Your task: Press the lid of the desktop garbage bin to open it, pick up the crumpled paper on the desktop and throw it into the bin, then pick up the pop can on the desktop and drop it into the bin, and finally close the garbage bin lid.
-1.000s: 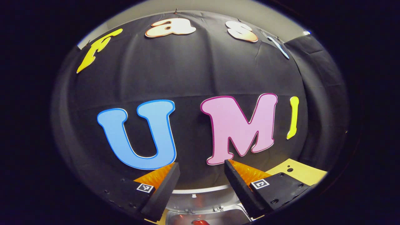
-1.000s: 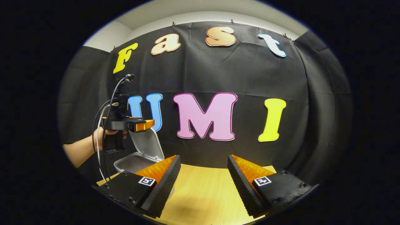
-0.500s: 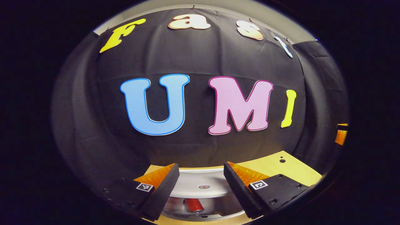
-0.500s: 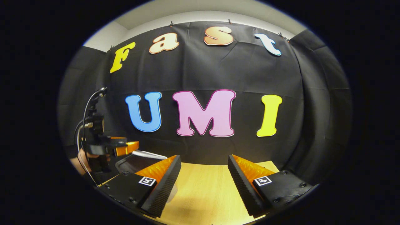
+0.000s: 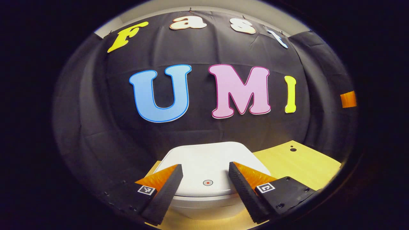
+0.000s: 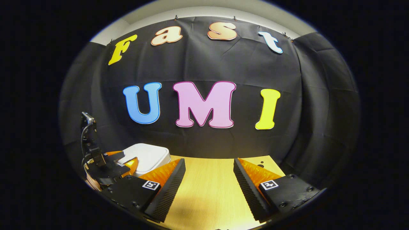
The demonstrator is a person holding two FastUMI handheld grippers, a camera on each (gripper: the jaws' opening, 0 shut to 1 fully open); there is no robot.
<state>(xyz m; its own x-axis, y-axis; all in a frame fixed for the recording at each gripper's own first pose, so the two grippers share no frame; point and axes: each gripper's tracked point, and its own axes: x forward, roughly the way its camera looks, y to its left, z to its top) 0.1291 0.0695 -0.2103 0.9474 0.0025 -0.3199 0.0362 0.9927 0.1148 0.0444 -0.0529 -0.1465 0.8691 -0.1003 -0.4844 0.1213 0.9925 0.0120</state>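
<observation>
In the left gripper view, the left gripper [image 5: 204, 174] hangs over the front of the white plastic desktop garbage bin [image 5: 204, 204], its two fingers spread wide apart with nothing between them. The bin's smooth, rounded white lid [image 5: 207, 158] lies flat and shut on the bin body, and a small round red-and-white button [image 5: 208, 182] sits near the lid's front edge, in the gap between the fingers. The bin stands at the back left of the light wooden tabletop [image 5: 297, 163], close to the black cloth wall. A small dark hole [image 5: 292, 149] marks the tabletop towards its far right corner.

In the right gripper view, the right gripper [image 6: 209, 171] is held above the bare middle of the wooden tabletop [image 6: 207, 191], its fingers also wide apart and empty. At the tabletop's left end stands the white bin [image 6: 150, 156] with its lid down. The left gripper [image 6: 127, 163] sits at the bin's near side, just over the lid's front edge, with cables [image 6: 84, 137] rising from its body. Whether it touches the lid cannot be told.
</observation>
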